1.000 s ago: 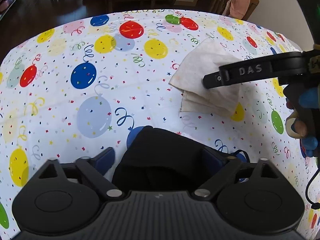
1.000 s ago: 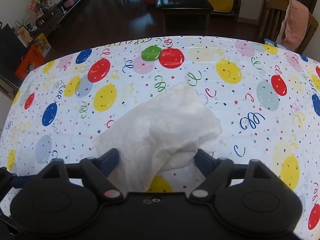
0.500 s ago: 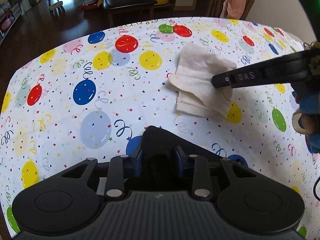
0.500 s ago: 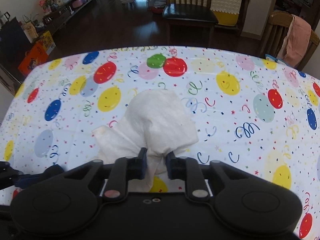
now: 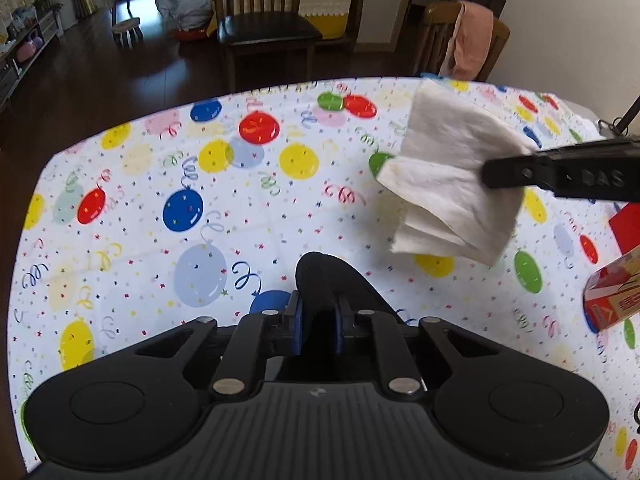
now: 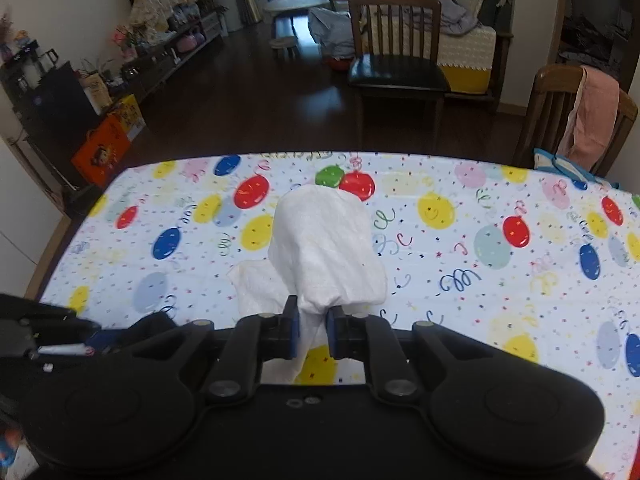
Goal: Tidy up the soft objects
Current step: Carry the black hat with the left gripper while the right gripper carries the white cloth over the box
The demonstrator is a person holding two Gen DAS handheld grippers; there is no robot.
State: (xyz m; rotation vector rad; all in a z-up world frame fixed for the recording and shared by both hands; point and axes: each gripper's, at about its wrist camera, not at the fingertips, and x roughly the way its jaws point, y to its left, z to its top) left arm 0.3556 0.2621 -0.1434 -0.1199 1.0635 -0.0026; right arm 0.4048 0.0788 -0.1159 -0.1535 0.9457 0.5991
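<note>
The left tool [image 5: 318, 330] is pinching a black soft object [image 5: 336, 284] between its blue pads, its jaws having just been closing onto the dark fabric, which is bulging up past the fingertips at the near middle of the desk [image 5: 132, 200]. The right tool [image 6: 312, 332] is clamping a white cloth [image 6: 324, 248], its jaws likewise having just been closing with the cloth bunched between them, and the cloth is ballooning out beyond the pads over the balloon-patterned covering. In the left wrist view the same white cloth [image 5: 452, 184] is hanging in folded layers from the right tool [image 5: 492, 172], which is reaching in from the right edge (the letters DAS are showing on its black finger), and the cloth's lower corners are dangling clear above the desk, casting a faint shadow on a yellow balloon. A red and yellow box [image 5: 612, 296] is sitting at the near right edge of the desk. Beyond the far edge a dark wooden chair [image 6: 396, 60] is standing on the dark floor, and a second chair with a pink towel [image 6: 592, 112] draped over its back is standing at the far right.
</note>
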